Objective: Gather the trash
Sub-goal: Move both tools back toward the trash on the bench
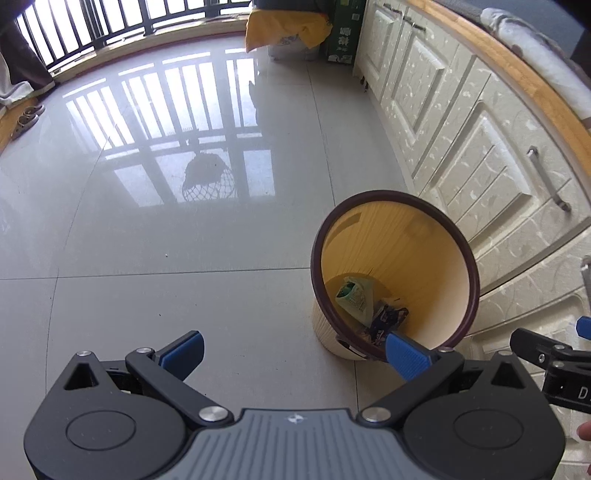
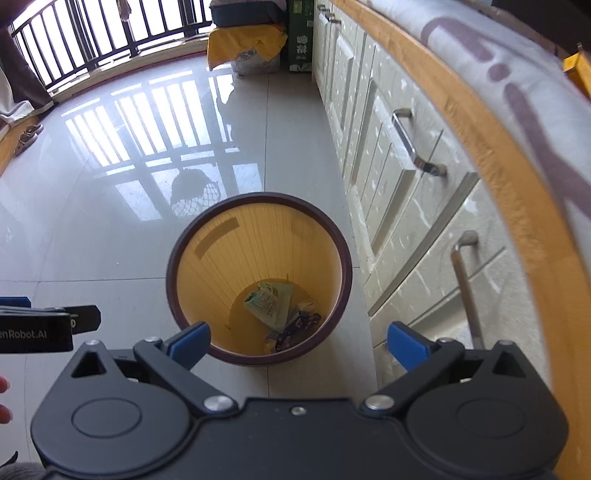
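Observation:
A round waste bin [image 1: 469, 258] with a dark brown rim and pale yellow ribbed walls stands on the tiled floor beside the cabinets; it also shows in the right wrist view [image 2: 343, 258]. Inside lie a green-and-white wrapper [image 2: 267, 301] and a dark wrapper [image 2: 299, 325], also seen in the left wrist view as the green wrapper [image 1: 352, 295] and dark wrapper [image 1: 389, 319]. My left gripper [image 1: 293, 352] is open and empty, left of the bin. My right gripper [image 2: 299, 343] is open and empty above the bin's near rim.
Cream cabinets [image 2: 399, 177] with metal handles and a wood-edged counter run along the right. A green box [image 1: 343, 33] and a yellow-covered stand [image 1: 286, 26] sit at the far end. A railing [image 1: 110, 22] and sandals [image 1: 26, 118] are far left. The floor [image 1: 166, 277] is glossy tile.

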Tool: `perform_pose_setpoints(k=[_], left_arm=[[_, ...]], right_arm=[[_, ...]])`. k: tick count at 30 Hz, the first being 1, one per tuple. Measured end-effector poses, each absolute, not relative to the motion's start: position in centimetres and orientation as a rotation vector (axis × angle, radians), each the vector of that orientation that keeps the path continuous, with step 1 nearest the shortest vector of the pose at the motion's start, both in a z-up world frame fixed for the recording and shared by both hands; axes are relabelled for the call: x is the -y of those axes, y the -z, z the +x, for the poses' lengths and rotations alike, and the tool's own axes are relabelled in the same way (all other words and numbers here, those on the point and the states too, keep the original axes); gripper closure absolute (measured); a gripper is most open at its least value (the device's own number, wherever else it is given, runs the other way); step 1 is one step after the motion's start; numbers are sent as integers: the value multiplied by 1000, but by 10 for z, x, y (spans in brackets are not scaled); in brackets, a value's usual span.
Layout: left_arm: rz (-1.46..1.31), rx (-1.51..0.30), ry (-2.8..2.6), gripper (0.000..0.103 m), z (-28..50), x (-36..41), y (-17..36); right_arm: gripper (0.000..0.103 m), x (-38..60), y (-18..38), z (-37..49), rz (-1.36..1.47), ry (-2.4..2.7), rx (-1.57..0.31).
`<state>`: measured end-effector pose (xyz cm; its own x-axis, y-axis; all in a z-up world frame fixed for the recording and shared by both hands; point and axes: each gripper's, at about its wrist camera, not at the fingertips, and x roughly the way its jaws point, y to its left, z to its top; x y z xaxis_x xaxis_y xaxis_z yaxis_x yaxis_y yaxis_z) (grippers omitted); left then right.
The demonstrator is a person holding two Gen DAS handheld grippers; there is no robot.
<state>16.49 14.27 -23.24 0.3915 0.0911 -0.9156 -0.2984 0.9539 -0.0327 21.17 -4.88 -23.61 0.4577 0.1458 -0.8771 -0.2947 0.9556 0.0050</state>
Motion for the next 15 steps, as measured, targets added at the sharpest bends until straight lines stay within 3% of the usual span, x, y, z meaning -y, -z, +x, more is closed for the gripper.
perform_pose_setpoints(k=[15], left_arm=[[-142, -1046, -245, 0, 123, -129, 187]], right_arm=[[0, 68, 187, 157, -150, -243, -967]])
